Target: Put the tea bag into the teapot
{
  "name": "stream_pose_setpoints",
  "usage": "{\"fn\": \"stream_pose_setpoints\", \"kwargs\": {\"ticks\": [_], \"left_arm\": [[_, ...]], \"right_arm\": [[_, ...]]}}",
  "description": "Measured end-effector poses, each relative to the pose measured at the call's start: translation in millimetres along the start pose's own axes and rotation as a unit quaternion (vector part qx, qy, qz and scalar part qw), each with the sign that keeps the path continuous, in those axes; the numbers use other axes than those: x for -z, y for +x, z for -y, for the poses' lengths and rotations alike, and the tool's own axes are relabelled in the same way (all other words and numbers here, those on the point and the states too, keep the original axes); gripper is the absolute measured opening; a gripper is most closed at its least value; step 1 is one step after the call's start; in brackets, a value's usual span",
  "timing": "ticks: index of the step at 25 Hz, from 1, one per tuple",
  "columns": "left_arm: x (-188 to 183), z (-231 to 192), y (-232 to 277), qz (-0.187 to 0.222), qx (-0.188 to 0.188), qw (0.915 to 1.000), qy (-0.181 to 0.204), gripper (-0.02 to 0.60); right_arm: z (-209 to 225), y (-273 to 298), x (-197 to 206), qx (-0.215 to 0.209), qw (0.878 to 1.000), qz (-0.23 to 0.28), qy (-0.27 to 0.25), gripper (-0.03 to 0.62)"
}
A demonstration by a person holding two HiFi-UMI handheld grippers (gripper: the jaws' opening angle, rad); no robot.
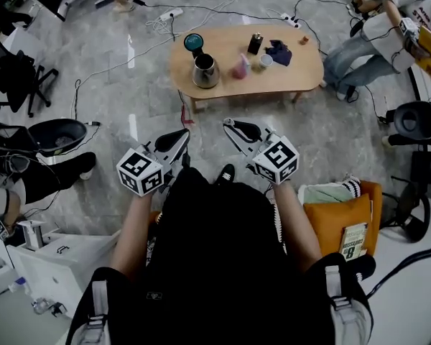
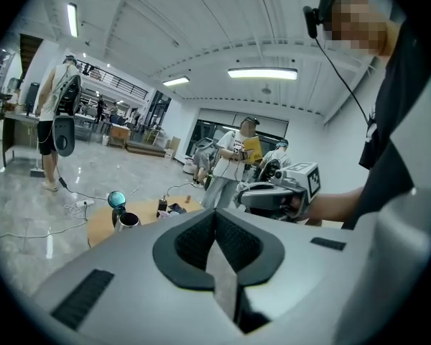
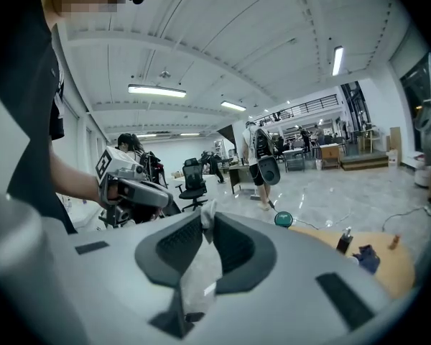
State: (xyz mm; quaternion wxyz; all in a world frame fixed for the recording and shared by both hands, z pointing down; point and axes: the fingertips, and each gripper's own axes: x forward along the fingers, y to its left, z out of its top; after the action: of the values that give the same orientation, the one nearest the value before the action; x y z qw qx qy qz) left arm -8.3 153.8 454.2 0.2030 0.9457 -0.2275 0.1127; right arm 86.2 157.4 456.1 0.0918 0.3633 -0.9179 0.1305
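— Tea bag [image 3: 199, 272]?
— Probably that pale packet, pinched between right gripper [image 3: 205, 220] fingers for the carry.
— Left gripper [image 2: 215, 213]?
— Fingers shut on nothing, spare.
— Teapot [image 1: 205, 71]?
— Well ahead on the worktop [image 1: 294, 70], open-topped, ready to receive.

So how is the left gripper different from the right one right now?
The left gripper's jaws are shut with nothing between them; the right gripper's jaws pinch a white tea bag. The left jaws meet at their tips, while the tea bag holds the right jaws slightly apart. Both are the same kind of gripper, held over the floor short of the table and pointing toward it.
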Motion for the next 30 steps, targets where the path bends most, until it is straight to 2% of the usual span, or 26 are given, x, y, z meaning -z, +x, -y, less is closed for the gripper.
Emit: {"fn": "stream_pose_setpoints", "kwargs": {"ticks": [5, 12, 18, 30], "left_arm": [[1, 16, 5, -0.002, 0.001, 1.0000, 0.007, 0.012], [-1, 9, 10, -0.004, -0.004, 1.0000, -0.007, 0.012], [-2, -19, 30, -0.007, 0.010, 0.9998, -0.018, 0.012], [-44, -106, 65, -0.025, 0.064, 0.9974, -0.020, 0.012]], "right_arm": [[9, -4, 1, -0.003, 1.000, 0.010, -0.006, 0.052], [21, 8, 6, -0.011, 1.000, 0.000, 0.003, 0.054], [33, 24, 3, -0.004, 1.000, -0.018, 0.002, 0.054], [83, 91, -16, 0.040, 0.998, -0.041, 0.017, 0.054]]}}
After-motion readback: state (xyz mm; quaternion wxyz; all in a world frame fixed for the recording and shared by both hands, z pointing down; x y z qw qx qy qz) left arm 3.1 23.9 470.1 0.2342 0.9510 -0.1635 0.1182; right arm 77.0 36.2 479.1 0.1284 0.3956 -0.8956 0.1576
